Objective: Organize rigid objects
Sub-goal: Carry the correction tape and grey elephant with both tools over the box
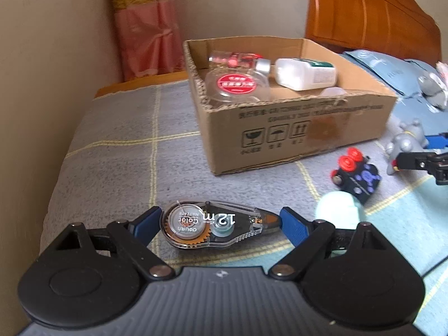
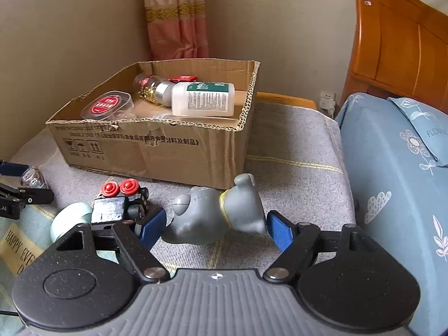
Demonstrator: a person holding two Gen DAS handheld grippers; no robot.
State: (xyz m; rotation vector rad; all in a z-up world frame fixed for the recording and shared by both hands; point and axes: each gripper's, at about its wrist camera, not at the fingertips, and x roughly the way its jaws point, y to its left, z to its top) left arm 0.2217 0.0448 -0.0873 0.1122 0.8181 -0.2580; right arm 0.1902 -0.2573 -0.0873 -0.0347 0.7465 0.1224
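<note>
Each claw, left claw (image 1: 219,222) and right claw (image 2: 215,228), is showing a ribbed grey housing, two black disc-shaped arm bases, black linkages with silver pivot screws, and blue-padded fingers (image 2: 280,233). A small compass-star marking is sitting centred on the housing.

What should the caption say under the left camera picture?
Left hand-held gripper brackets a correction tape dispenser on the plaid blanket, cardboard box of bottles beyond.

Printed "12m" and "Color" (upside down) on the correction tape (image 1: 215,225). Fragile, umbrella and this-way-up symbols on the cardboard box (image 1: 280,137), beside blurred Chinese print. "HAPPY" on the yellow-trimmed blanket (image 2: 19,243).
</note>
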